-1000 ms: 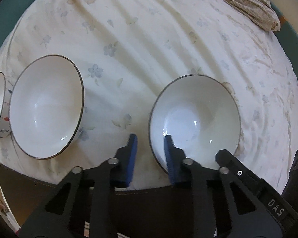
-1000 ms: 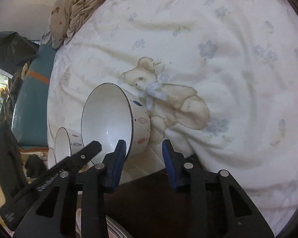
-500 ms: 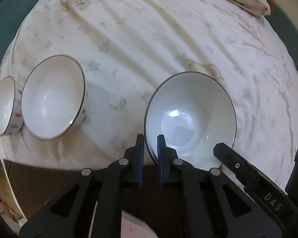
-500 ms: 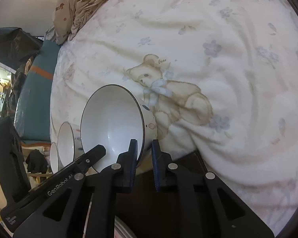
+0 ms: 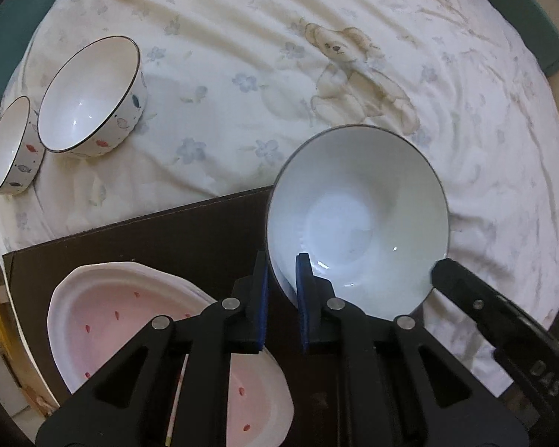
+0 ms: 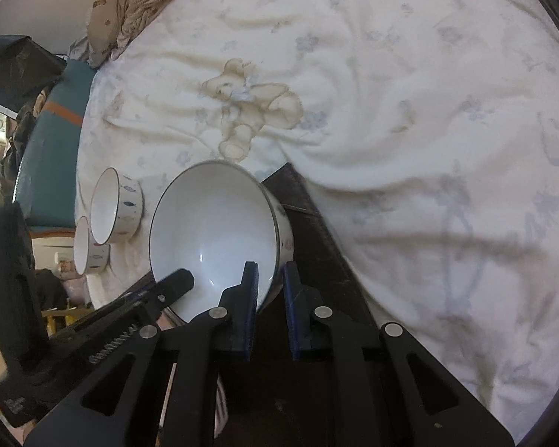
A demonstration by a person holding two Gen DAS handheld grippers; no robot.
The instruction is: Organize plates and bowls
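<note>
Lower centre of both views: left gripper (image 5: 282,290) and right gripper (image 6: 271,290) clamped one large bowl's (image 5: 357,219) rim; best carried level to the pink plates (image 5: 104,320), lower left.

Soft, dim daylight, faint shadows on the bedsheet (image 6: 428,149), strong fisheye bending with dark vignetted corners.

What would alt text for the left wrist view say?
The left gripper and the right gripper clamp opposite rims of a large white bowl, above a pink plate on a dark board. Two smaller bowls sit on the bedsheet.
</note>
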